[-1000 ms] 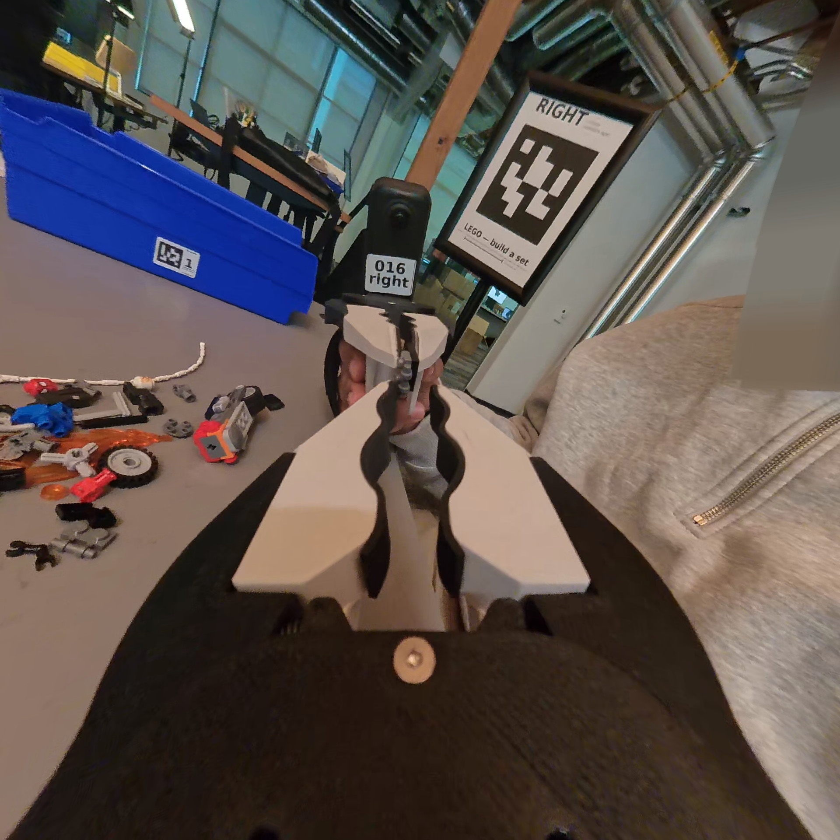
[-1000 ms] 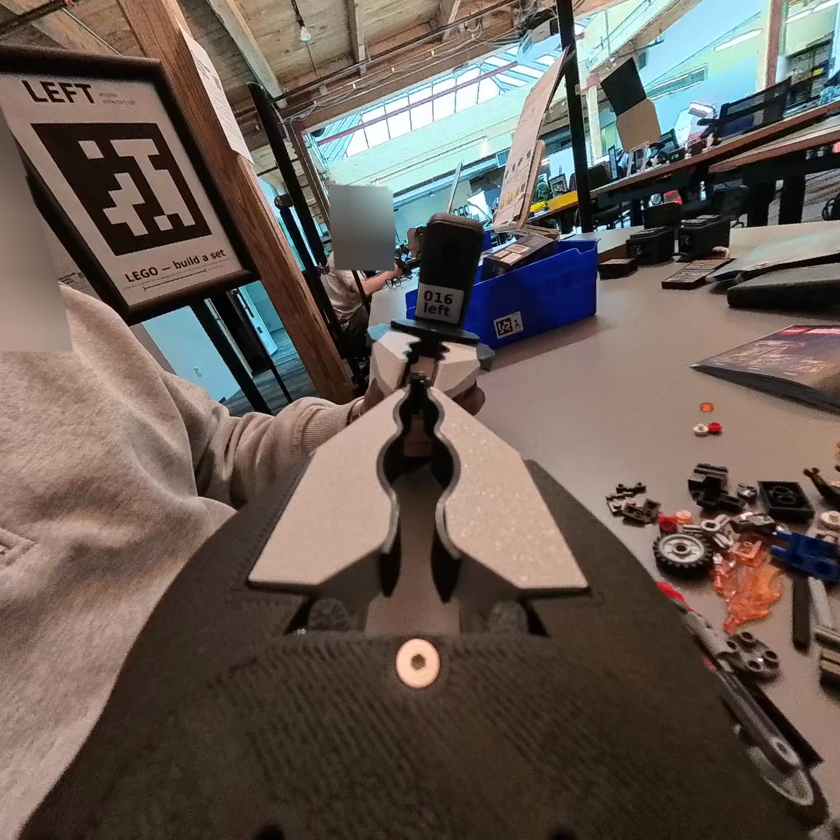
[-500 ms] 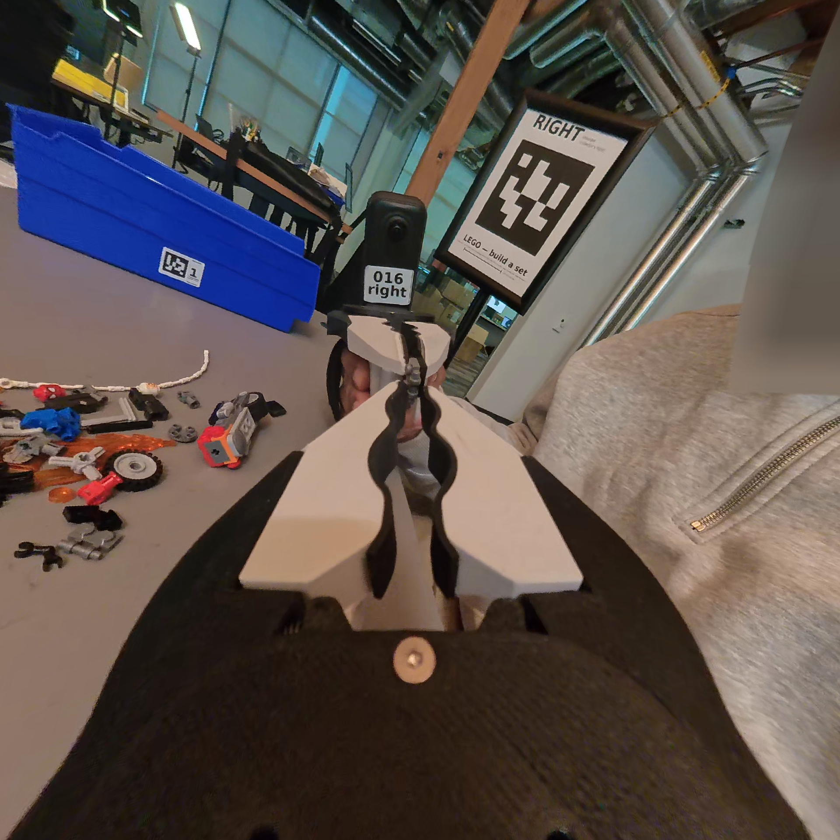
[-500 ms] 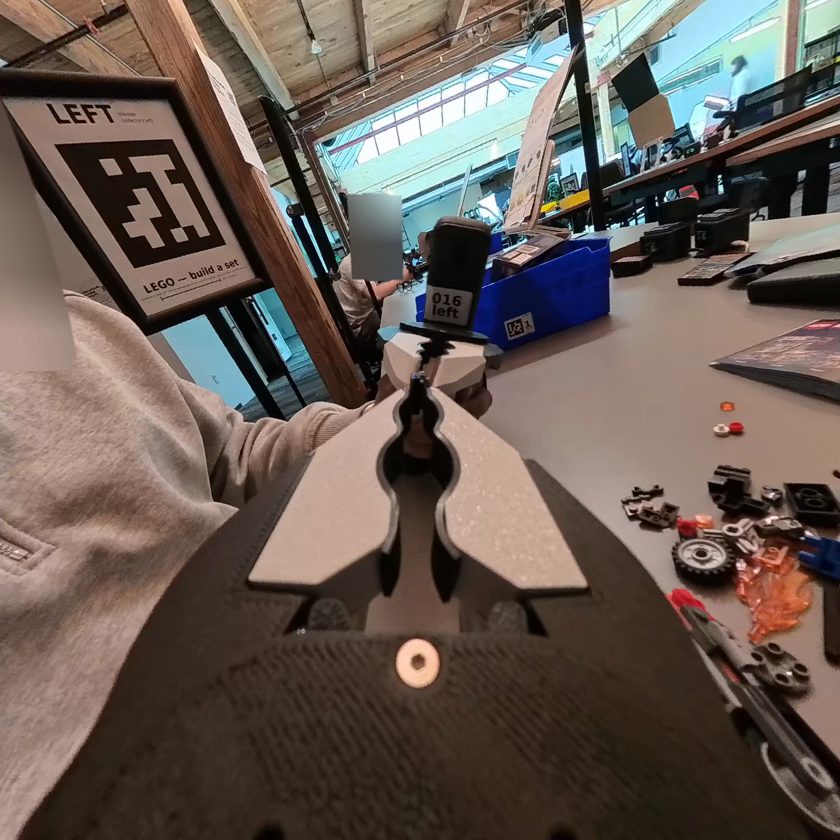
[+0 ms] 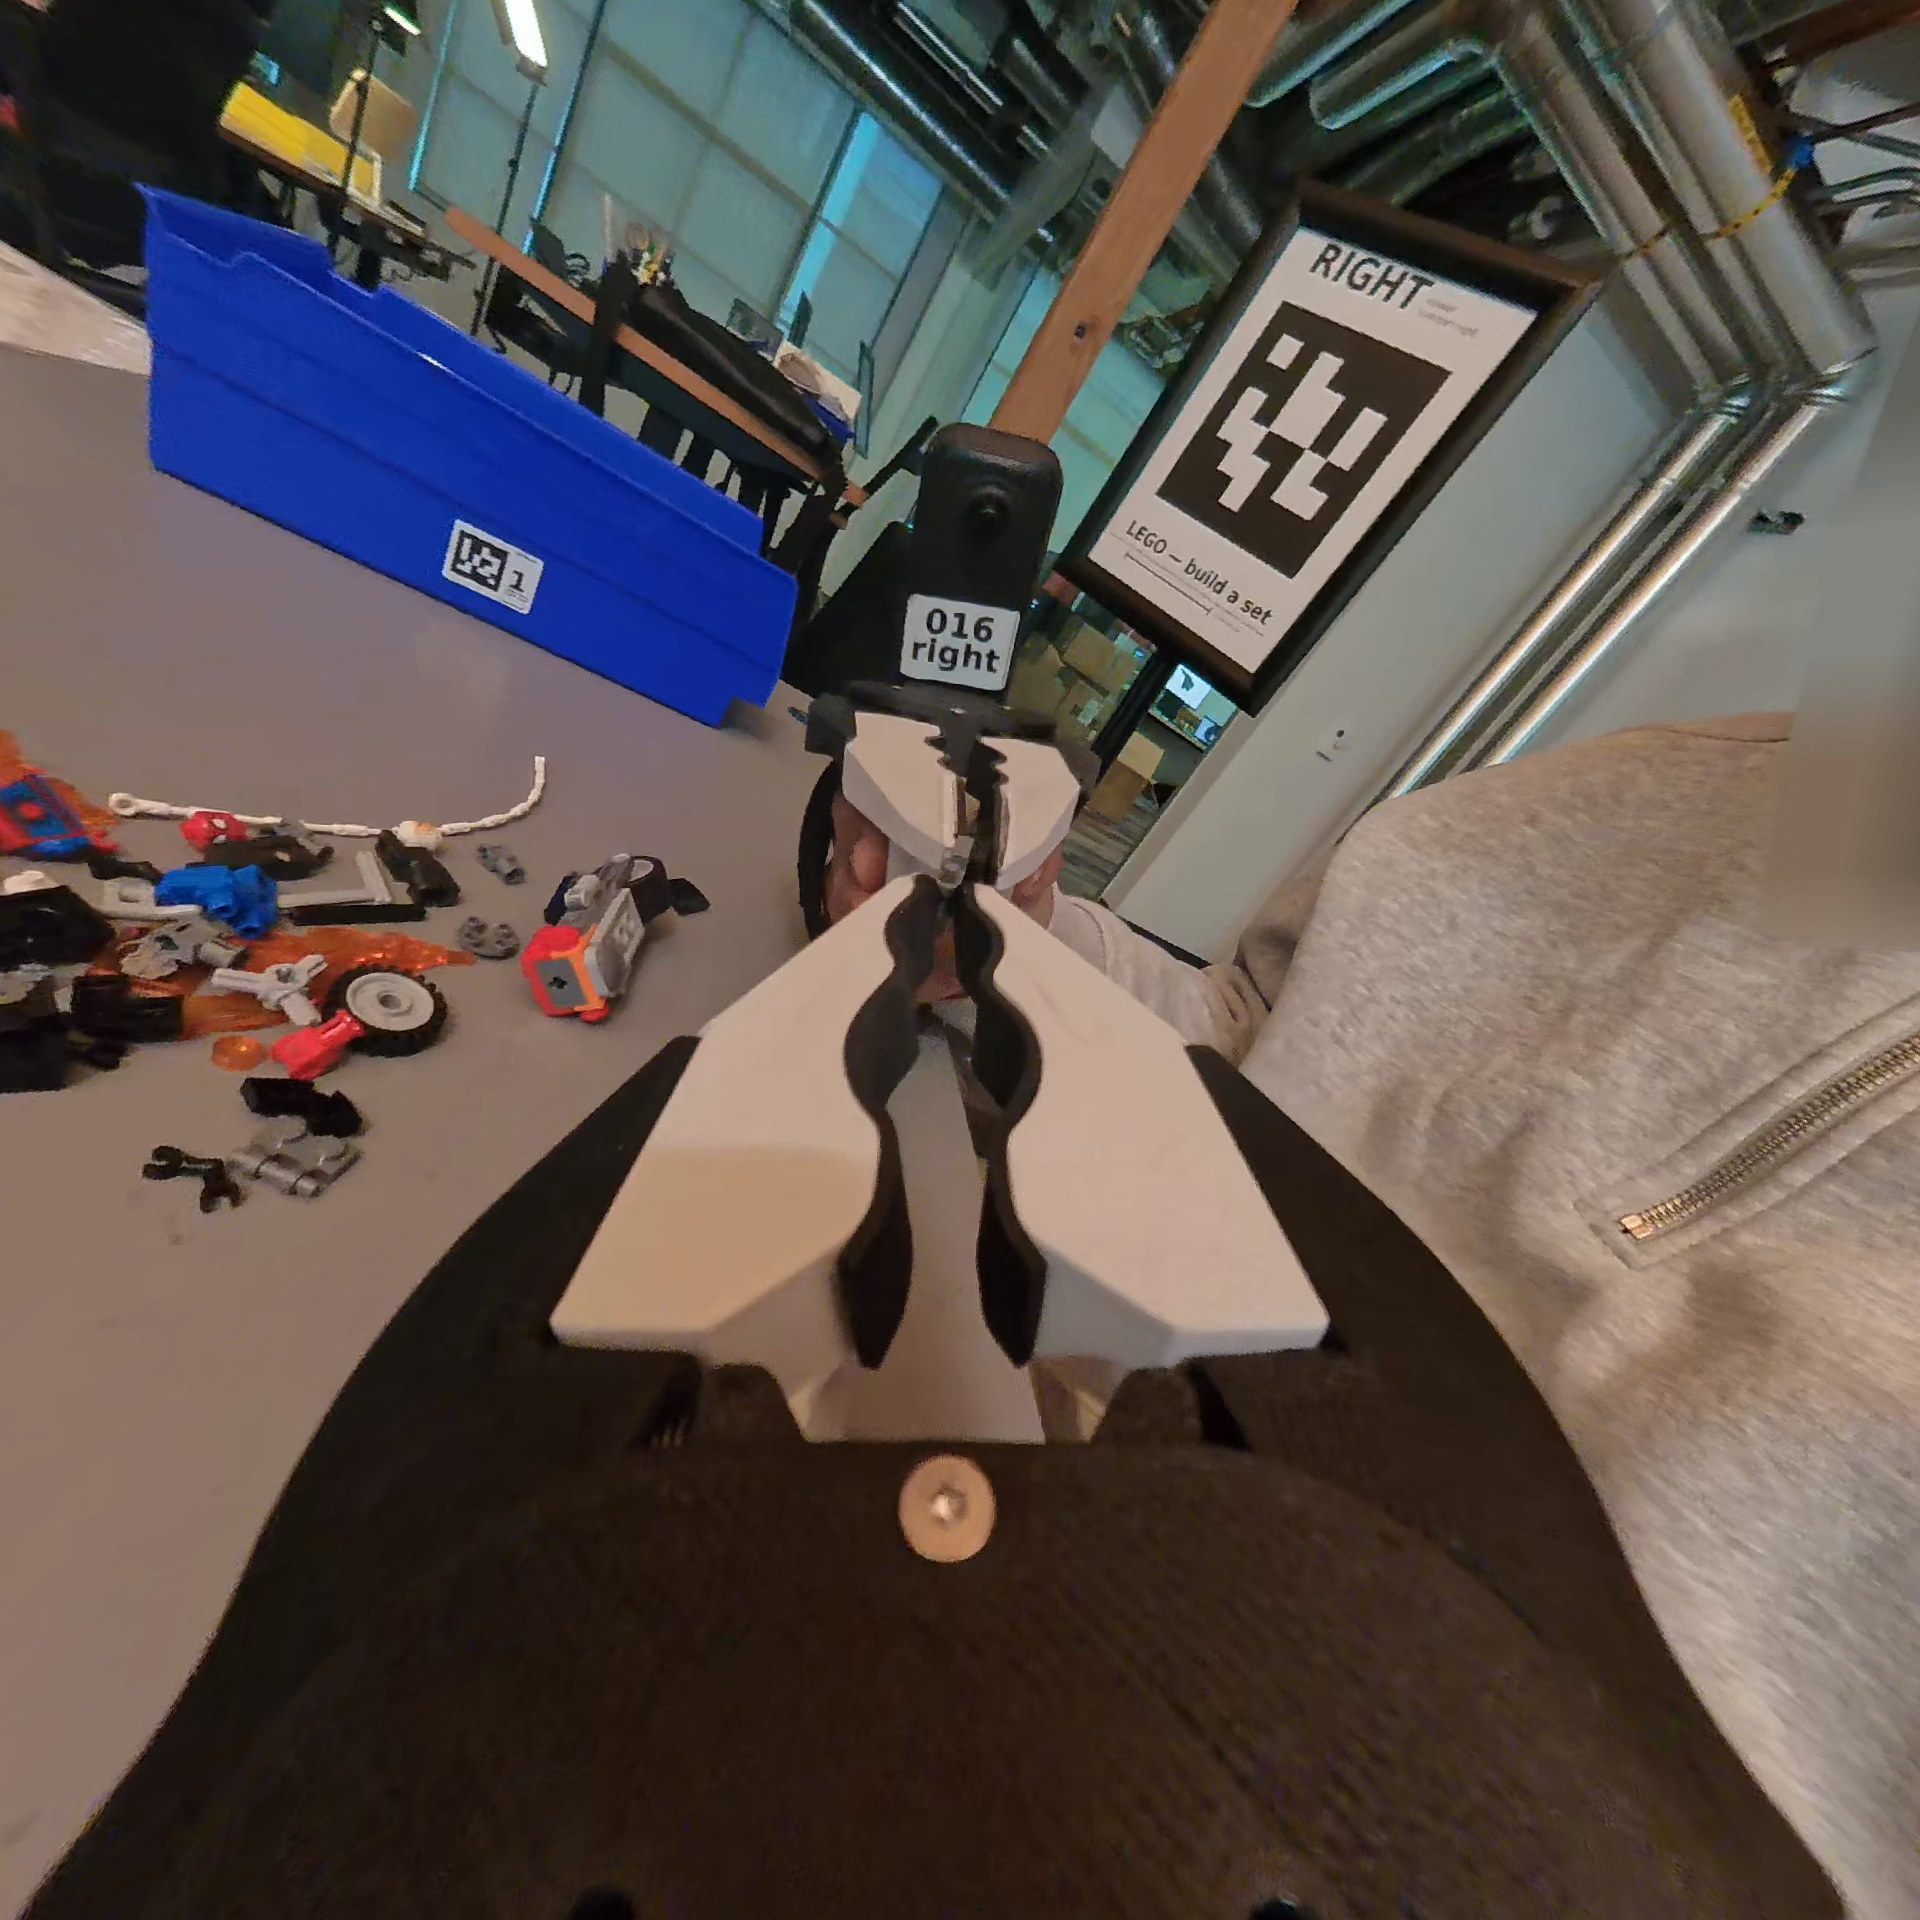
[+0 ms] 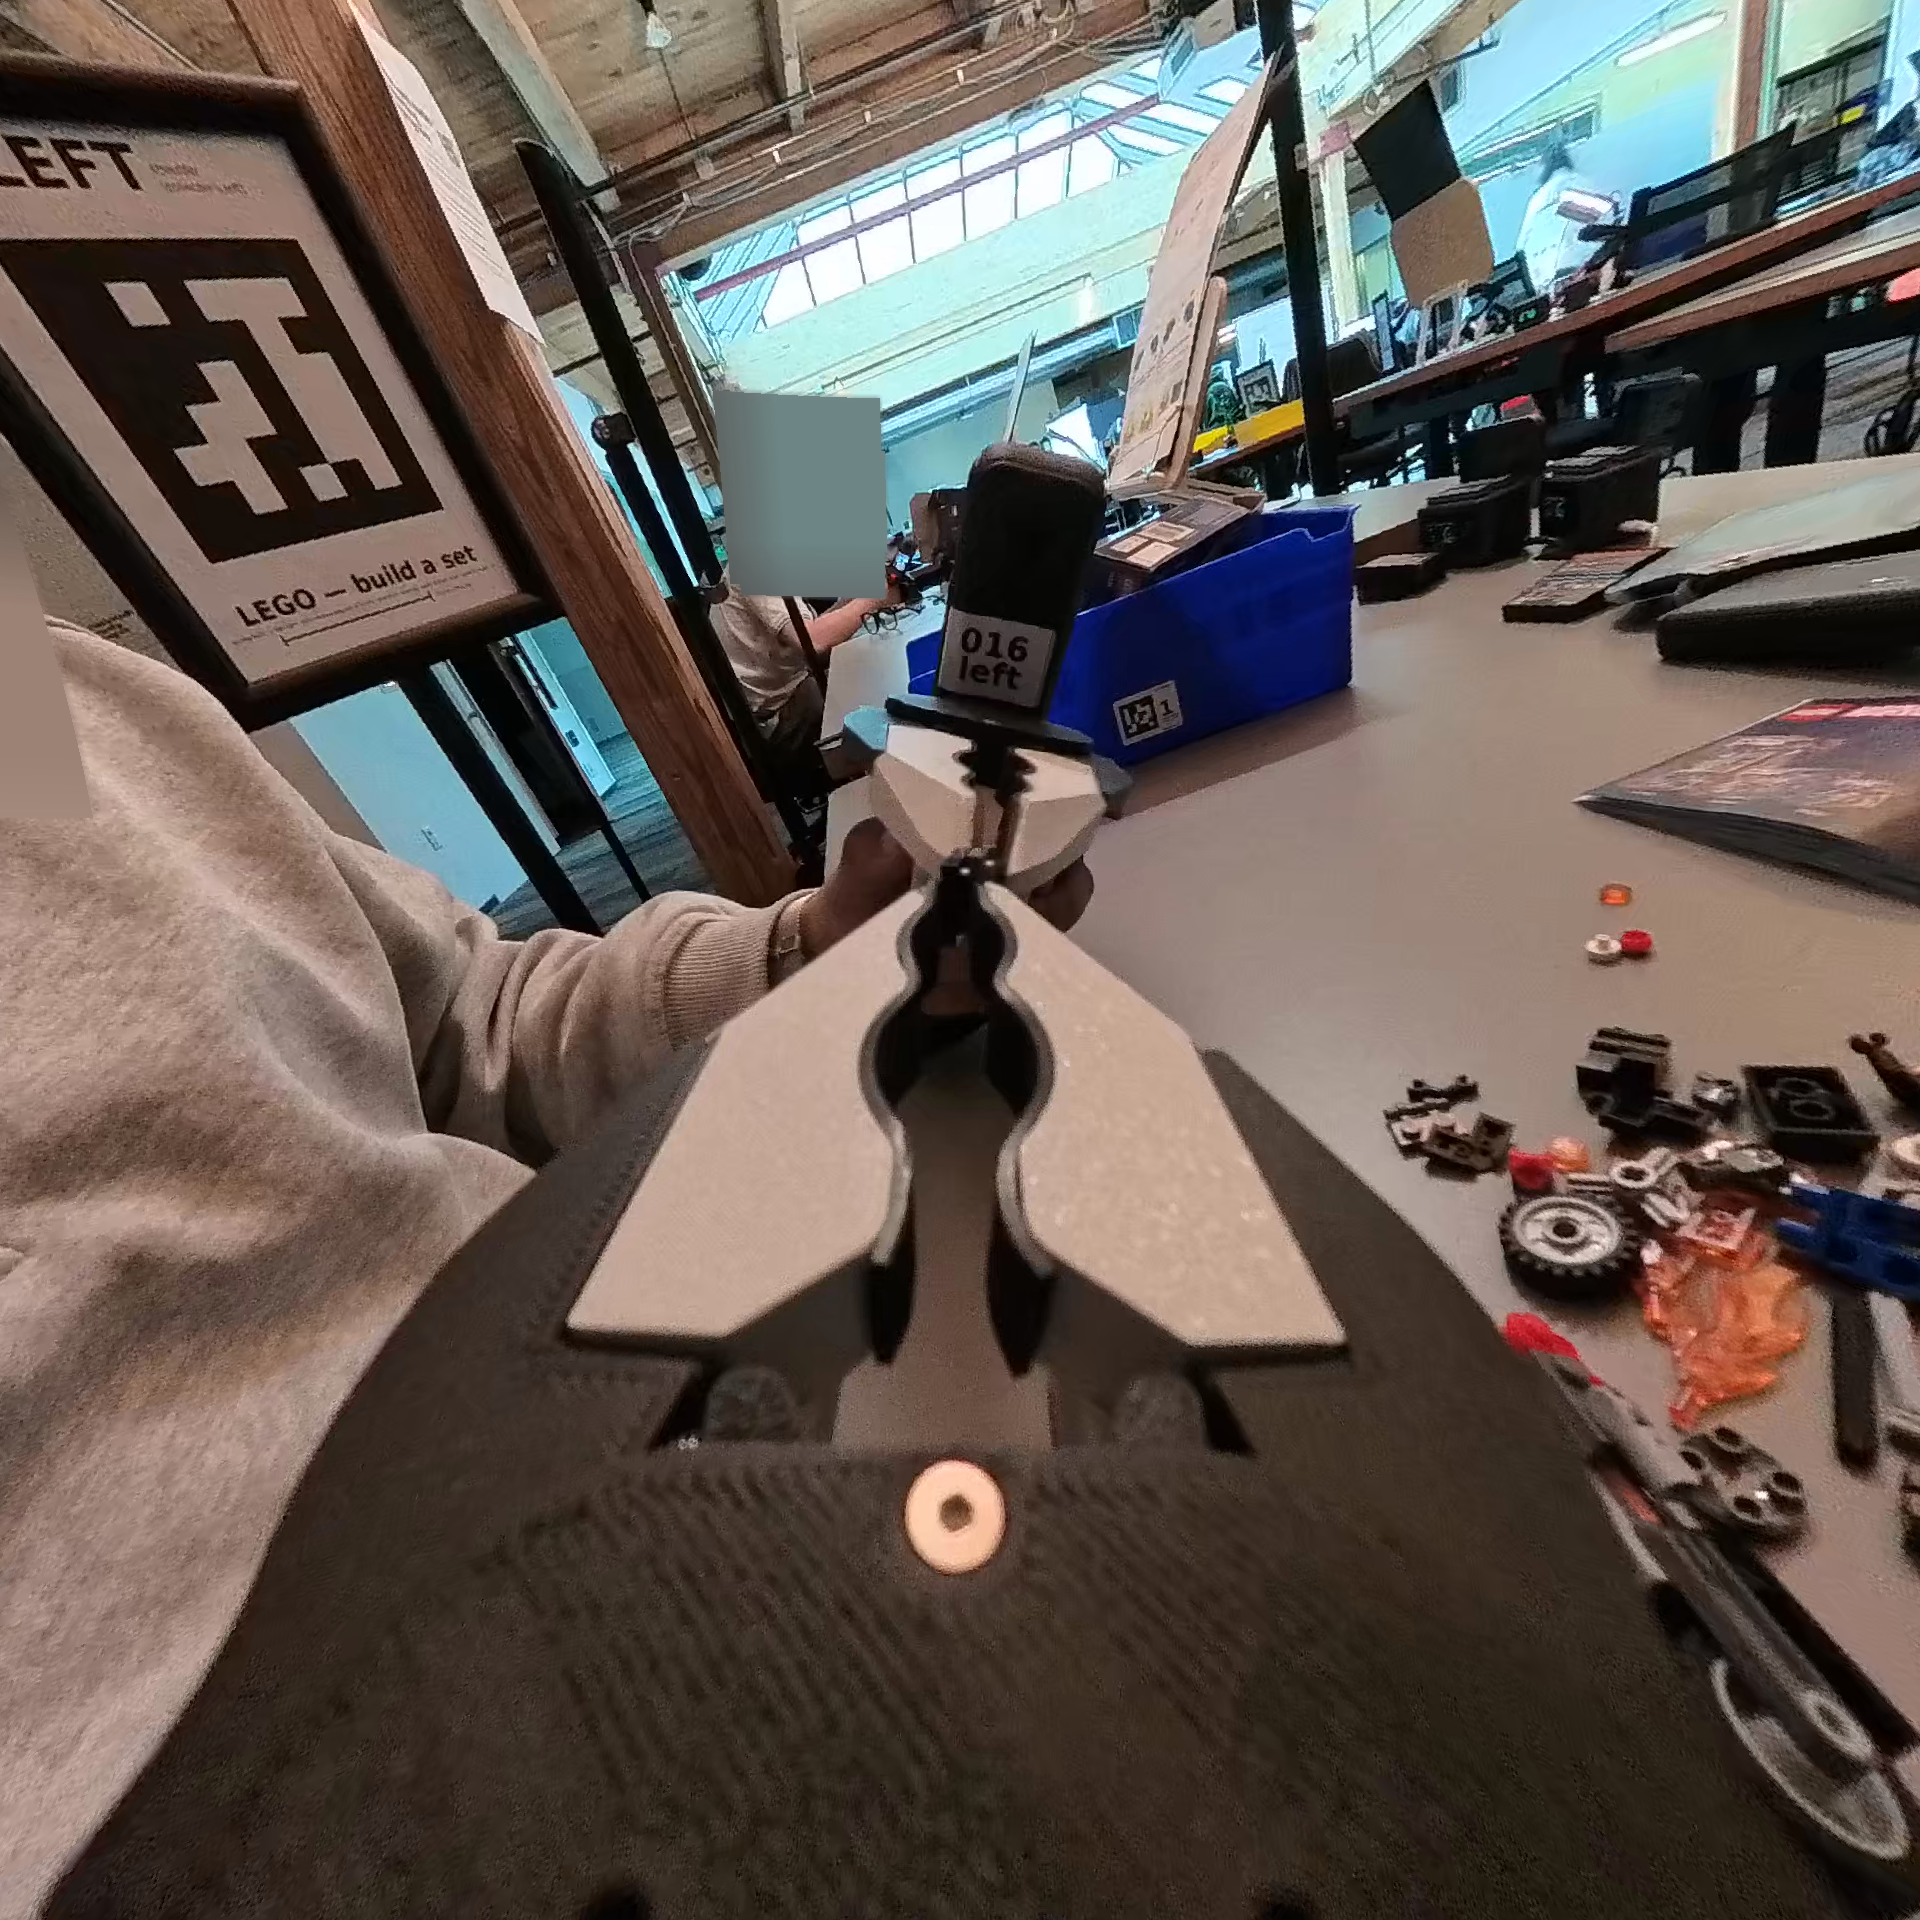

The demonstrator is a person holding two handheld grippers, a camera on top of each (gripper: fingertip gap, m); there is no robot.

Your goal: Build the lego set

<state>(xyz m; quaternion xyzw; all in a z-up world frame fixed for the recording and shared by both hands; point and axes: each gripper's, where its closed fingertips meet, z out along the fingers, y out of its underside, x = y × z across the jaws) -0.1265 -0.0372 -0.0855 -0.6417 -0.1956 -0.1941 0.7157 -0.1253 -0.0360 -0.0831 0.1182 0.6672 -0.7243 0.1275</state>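
Above the grey table (image 5: 312, 665), both claws (image 5: 943, 902) (image 6: 966, 883) meet tip-to-tip, pinched on a tiny, barely legible piece (image 5: 954, 862).

blue bin (image 5: 447, 488) far side of grey table (image 5: 312, 707) | loose brick parts, wheel (image 5: 390, 1006) mid-table | booklet (image 6: 1787, 790) right edge | framed marker sign (image 5: 1320, 436) behind
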